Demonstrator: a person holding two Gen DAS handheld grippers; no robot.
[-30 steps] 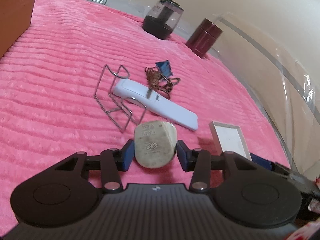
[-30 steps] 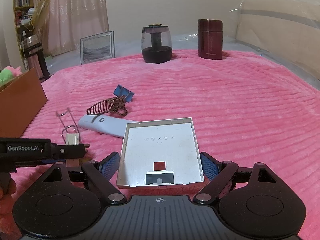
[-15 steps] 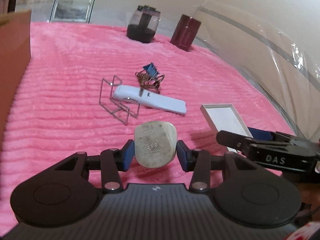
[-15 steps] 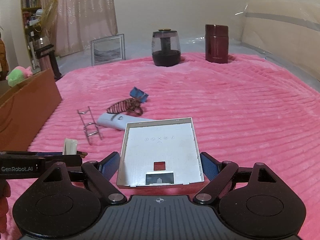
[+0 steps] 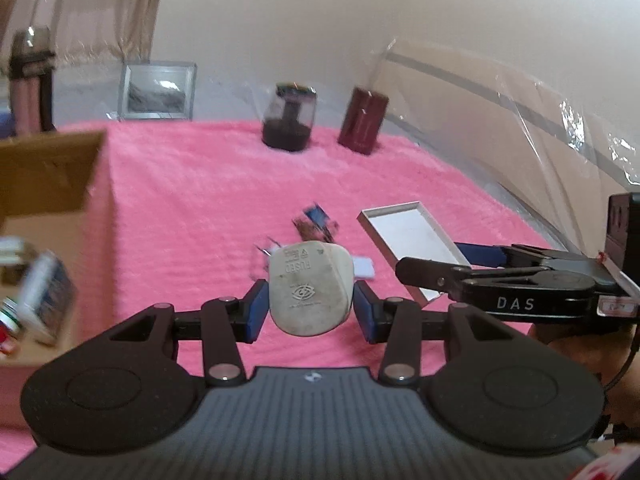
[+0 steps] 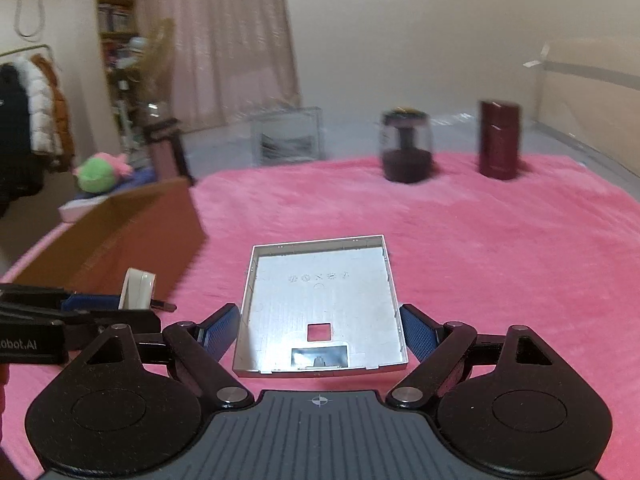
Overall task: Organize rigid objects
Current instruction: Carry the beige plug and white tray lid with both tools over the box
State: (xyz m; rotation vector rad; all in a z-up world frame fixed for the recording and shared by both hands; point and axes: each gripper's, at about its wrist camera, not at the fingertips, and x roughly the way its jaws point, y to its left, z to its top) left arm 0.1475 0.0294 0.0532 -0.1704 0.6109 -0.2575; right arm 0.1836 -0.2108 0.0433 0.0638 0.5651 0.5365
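My left gripper point(image 5: 310, 313) is shut on a white fused plug point(image 5: 310, 286), held off the pink blanket point(image 5: 200, 208). In the right wrist view the same plug point(image 6: 138, 288) shows edge-on at the left, between the left gripper's fingers point(image 6: 92, 304). My right gripper point(image 6: 320, 334) is shut on a square grey plastic cover point(image 6: 320, 296), its blue pads pressing the two side walls. That cover point(image 5: 412, 236) appears in the left wrist view at the right, held up by the right gripper. An open cardboard box point(image 5: 48, 176) stands to the left.
A hair claw and blue clip point(image 5: 316, 224) and a white remote point(image 5: 364, 269) lie on the blanket, partly behind the plug. A dark jar point(image 6: 406, 148), a maroon canister point(image 6: 499, 140) and a picture frame point(image 6: 286, 136) stand at the far edge. The box holds several packets point(image 5: 36, 292).
Both grippers have risen off the blanket with the plug and the cover still in them. The views have swung left, bringing the cardboard box and its contents into sight.
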